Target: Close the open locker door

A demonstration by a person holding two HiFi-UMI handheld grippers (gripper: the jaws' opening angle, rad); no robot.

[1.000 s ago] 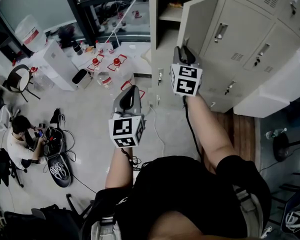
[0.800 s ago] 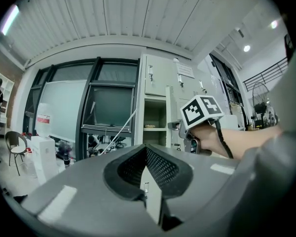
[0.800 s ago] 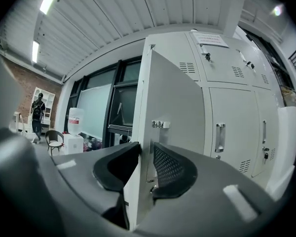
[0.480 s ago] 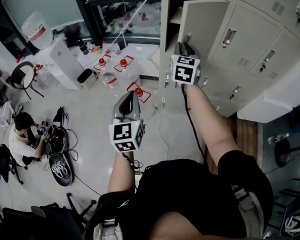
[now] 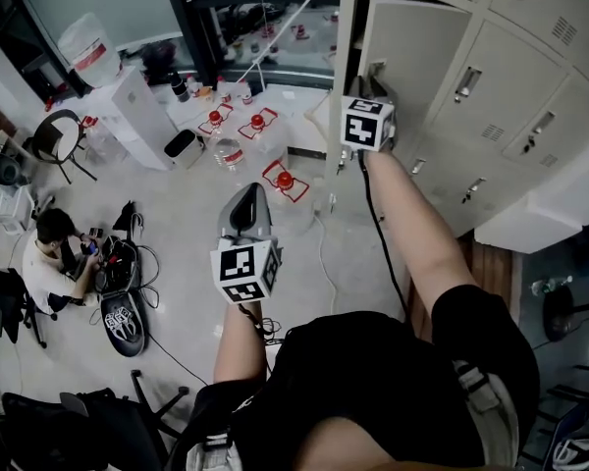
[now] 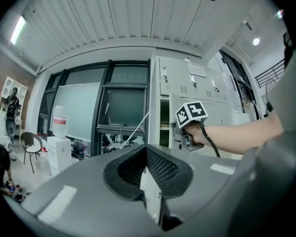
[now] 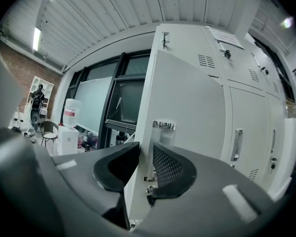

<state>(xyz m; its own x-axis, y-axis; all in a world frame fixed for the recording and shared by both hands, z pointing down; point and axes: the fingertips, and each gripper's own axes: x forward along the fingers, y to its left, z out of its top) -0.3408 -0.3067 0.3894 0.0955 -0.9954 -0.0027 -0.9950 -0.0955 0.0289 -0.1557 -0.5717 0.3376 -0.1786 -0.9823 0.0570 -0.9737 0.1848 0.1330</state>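
The grey locker bank (image 5: 530, 77) stands at the upper right, and one door (image 5: 422, 52) hangs open beside its dark compartment (image 5: 358, 8). My right gripper (image 5: 377, 75) is stretched out to that door's free edge. In the right gripper view the door (image 7: 187, 102) runs between the two pads, and my right gripper (image 7: 146, 154) is shut on its edge below the latch plate (image 7: 164, 126). My left gripper (image 5: 247, 196) hangs lower, over the floor, shut and holding nothing. The left gripper view shows my left gripper (image 6: 147, 154) aimed at the lockers and at the right hand (image 6: 197, 135).
A person (image 5: 54, 253) sits on the floor at the left among bags and cables. Red-capped water jugs (image 5: 257, 124), a white dispenser (image 5: 137, 116) and a chair (image 5: 54, 135) stand near the glass front. A cable (image 5: 324, 253) runs over the floor below the lockers.
The right arm has reached further out, bringing the gripper up along the door's free edge. The left gripper has sunk a little in the view. The door stays open.
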